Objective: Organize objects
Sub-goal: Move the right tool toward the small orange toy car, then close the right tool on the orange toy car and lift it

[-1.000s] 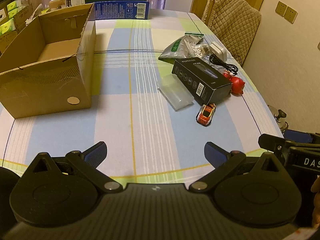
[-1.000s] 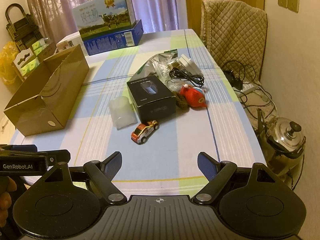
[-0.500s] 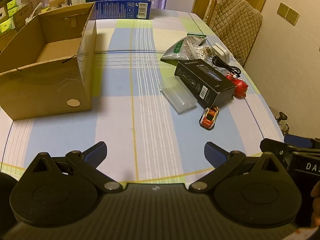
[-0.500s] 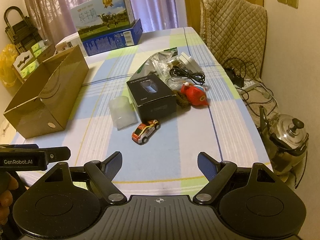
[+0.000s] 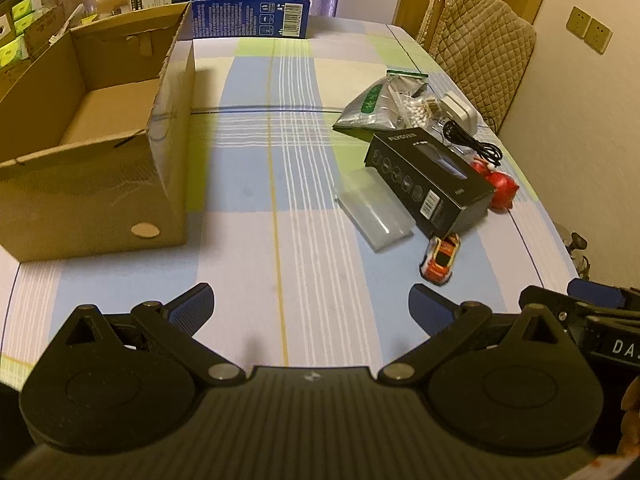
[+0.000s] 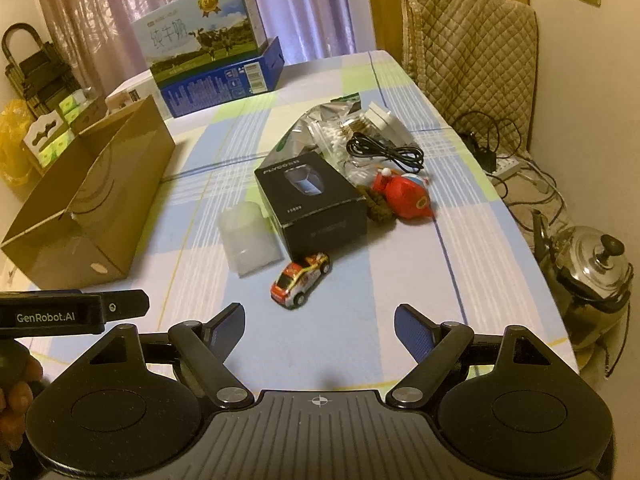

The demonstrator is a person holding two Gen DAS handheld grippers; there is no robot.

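Near the front right part of the tabletop [image 5: 280, 140]: a toy car [image 6: 301, 279], on its wheels, just in front of a black box [image 6: 316, 204] and beside a clear plastic case [image 6: 248, 236]. Behind these, towards the right edge, a red toy [image 6: 404, 196], a black cable [image 6: 384, 152] and a bag of cotton swabs [image 5: 376, 100], bunched together, some touching. At the left edge, well apart from that pile, an open cardboard box [image 5: 92, 184], with nothing visible in the part of its inside that shows.

Right gripper [image 6: 319, 326]: fingers spread wide, nothing between them, now closer to the toy car than a second ago and roughly lined up with it. Left gripper [image 5: 311, 308]: likewise released and empty, also brought forward a little over bare cloth, between cardboard box and pile.

Nothing on the tabletop moved; only the approach has advanced. Probably the opening of the first pick, with the toy car the likely target as the nearest loose thing, and the cardboard box the likely place for it. All sorting yet to do.
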